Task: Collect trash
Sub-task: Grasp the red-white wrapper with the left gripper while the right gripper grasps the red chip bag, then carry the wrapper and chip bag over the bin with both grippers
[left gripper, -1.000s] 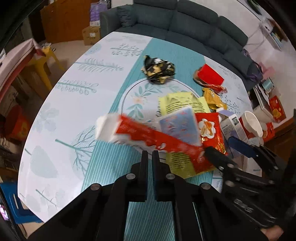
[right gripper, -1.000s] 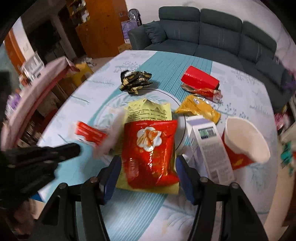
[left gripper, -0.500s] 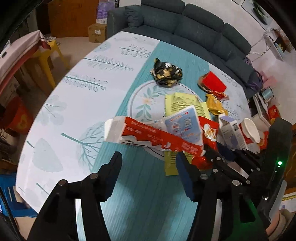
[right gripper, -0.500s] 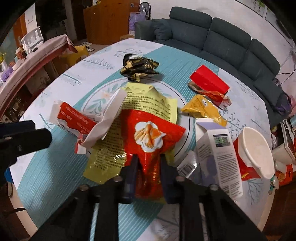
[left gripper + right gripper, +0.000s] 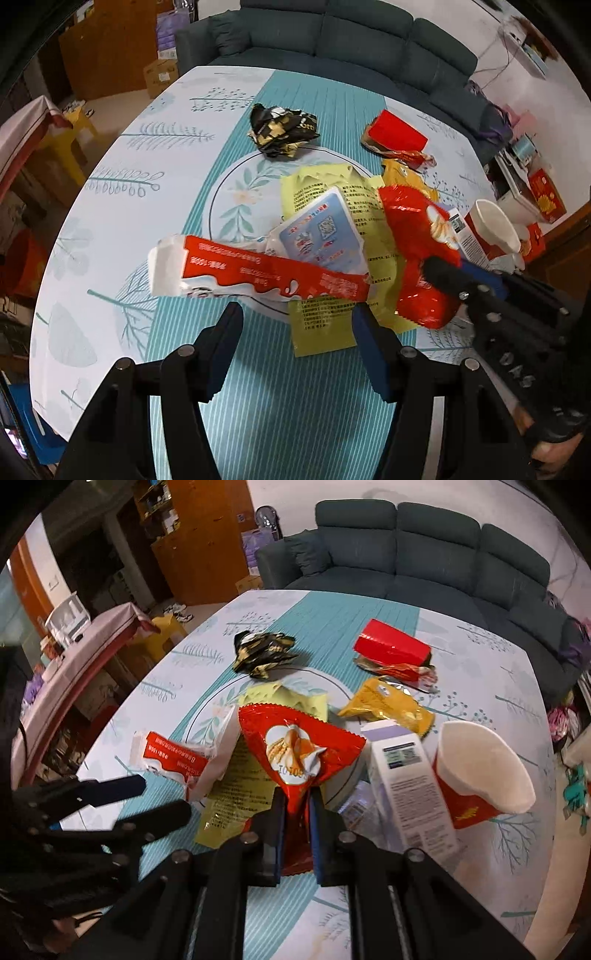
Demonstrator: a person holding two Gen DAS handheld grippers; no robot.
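R gripper [image 5: 295,812] was clamped on red snack bag [image 5: 299,753], L gripper [image 5: 295,332] apart at 9 o'clock w/ nothing between; best lifted slowly, clear of the yellow wrapper [image 5: 236,775].

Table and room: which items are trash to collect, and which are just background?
Trash: red snack bag in right gripper, red-and-white wrapper, yellow packet, black-gold wrapper, paper cup.
Background: sofa, cabinet.

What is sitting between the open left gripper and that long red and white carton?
Nothing visible: the left gripper is open just short of the red and white carton, with only bare tablecloth between them.
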